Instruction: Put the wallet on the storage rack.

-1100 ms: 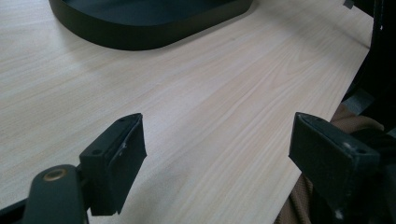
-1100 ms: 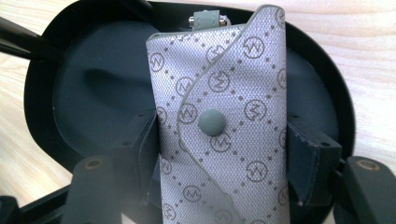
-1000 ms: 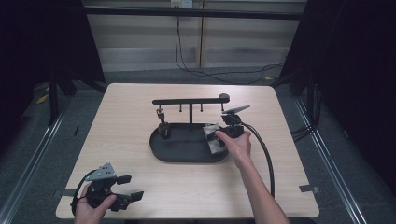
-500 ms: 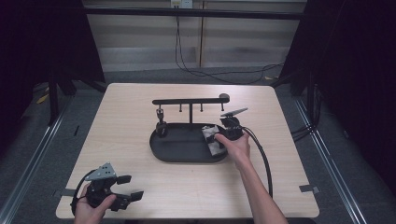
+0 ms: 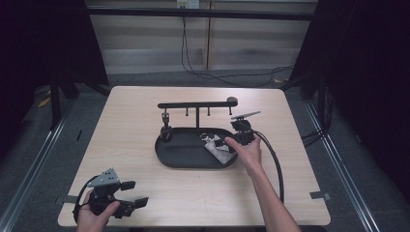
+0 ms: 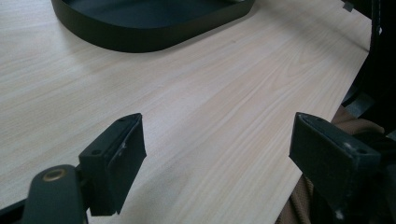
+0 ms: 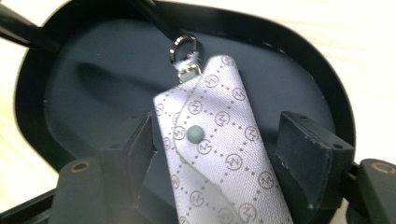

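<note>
Straddling the grey patterned pouch (image 7: 219,154), the right gripper (image 7: 215,140) has its jaws wide apart, one on either side of the pouch; contact cannot be confirmed. The pouch lies flat in the black oval tray (image 5: 181,154), toward the tray's 3 o'clock end, its metal clasp (image 7: 183,46) pointing away. A rack (image 5: 197,104) stands at the tray's 12 o'clock edge. The left gripper (image 5: 129,194), gaping and empty, sits near the table's (image 5: 130,121) 7 o'clock corner.

A pale grey patterned key pouch (image 7: 219,163), snap-buttoned with a metal clasp at one end, is lying flat inside the black oval tray (image 7: 60,88), toward its right end.
</note>
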Demonstrator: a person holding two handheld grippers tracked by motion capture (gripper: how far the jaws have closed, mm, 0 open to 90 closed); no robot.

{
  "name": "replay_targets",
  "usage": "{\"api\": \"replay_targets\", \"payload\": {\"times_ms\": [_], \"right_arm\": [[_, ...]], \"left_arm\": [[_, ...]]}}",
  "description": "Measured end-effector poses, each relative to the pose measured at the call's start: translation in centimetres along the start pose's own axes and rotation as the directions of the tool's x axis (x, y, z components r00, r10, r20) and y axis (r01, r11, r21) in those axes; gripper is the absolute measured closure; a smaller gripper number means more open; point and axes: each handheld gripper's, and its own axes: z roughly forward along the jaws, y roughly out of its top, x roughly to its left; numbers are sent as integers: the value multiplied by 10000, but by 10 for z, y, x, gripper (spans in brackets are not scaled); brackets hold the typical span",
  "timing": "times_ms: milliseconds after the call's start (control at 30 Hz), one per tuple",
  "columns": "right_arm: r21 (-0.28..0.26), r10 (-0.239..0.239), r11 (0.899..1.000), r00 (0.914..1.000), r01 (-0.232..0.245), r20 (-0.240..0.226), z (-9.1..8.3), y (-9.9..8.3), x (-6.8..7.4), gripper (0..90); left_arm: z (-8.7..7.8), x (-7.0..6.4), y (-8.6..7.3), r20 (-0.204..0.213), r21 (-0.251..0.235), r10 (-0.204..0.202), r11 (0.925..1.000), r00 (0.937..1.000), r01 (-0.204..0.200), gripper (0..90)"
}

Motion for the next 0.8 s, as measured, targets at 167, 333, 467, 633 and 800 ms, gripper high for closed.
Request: {"api": "replay_targets", "payload": {"times_ms": [167, 333, 467, 633, 800], "right_arm": [[-650, -538, 9965, 9985, 531, -92, -16, -4, 6, 258], [-768, -716, 9945, 9974, 718, 54, -25, -11, 4, 245], [-891, -1075, 9902, 9942, 1074, 29, -36, -19, 8, 232], [-1103, -1294, 9854, 9915, 1298, 113, -45, -30, 8, 221], [-1327, -1305, 9822, 9911, 1329, 264, -51, -44, 4, 220]], "left_arm": [[0, 1, 0, -61, -36, 3, 10000, 10000, -4, 182], [0, 1, 0, -192, -30, 26, 10000, 9998, -26, 193], [-1, 1, 0, -261, -93, -46, 9999, 9996, 44, 195], [-1, 2, 0, -308, -175, -154, 9997, 9994, 149, 195], [-2, 3, 0, -328, -227, -214, 9995, 9992, 206, 194]]}}
